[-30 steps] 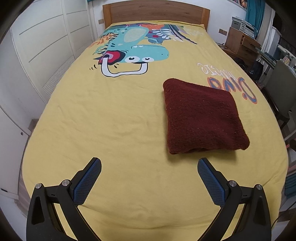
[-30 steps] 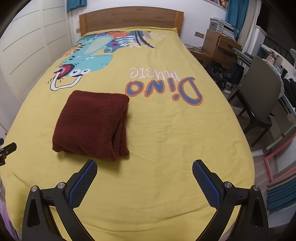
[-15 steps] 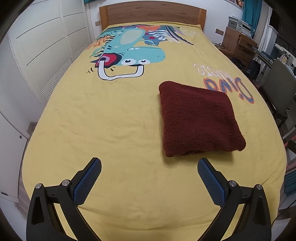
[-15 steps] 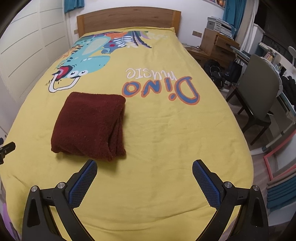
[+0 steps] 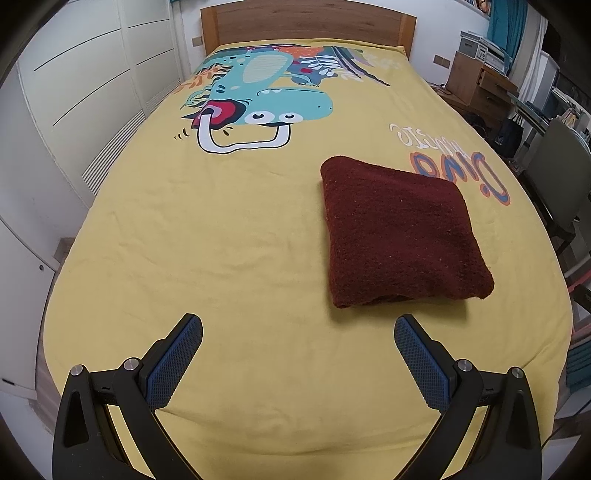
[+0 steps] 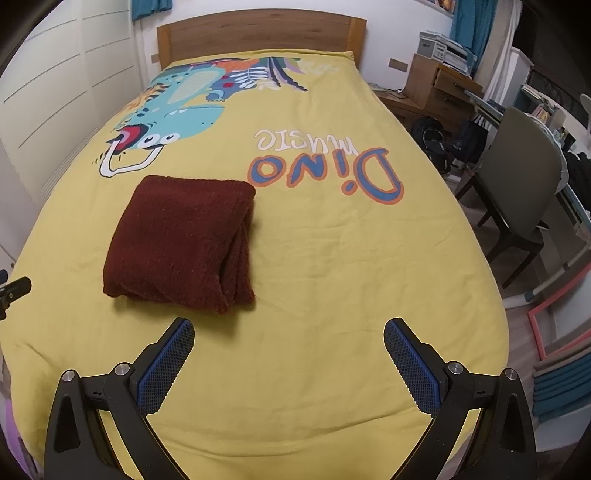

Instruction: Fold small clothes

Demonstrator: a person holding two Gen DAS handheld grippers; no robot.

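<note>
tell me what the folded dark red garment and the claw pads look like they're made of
Folded dark red garment: looks like a thick knit or fleece, matte and nubby, with soft rounded fold edges; the exact fibre can't be told.

Pads of the left claw and the right claw: probably rubber or a soft plastic, blue with a fine grid texture, set on black frames that look like plastic.

Yellow dino bedspread (image 5: 221,229), wooden headboard (image 5: 306,22), grey chair (image 6: 517,177).

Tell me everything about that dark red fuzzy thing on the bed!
The dark red garment is a thick, fuzzy knit folded into a rough square. Its layered edges show on the side facing the right gripper's camera. It lies flat on the yellow dinosaur bedcover, beside the "Dino" lettering. Nothing else touches it.
</note>
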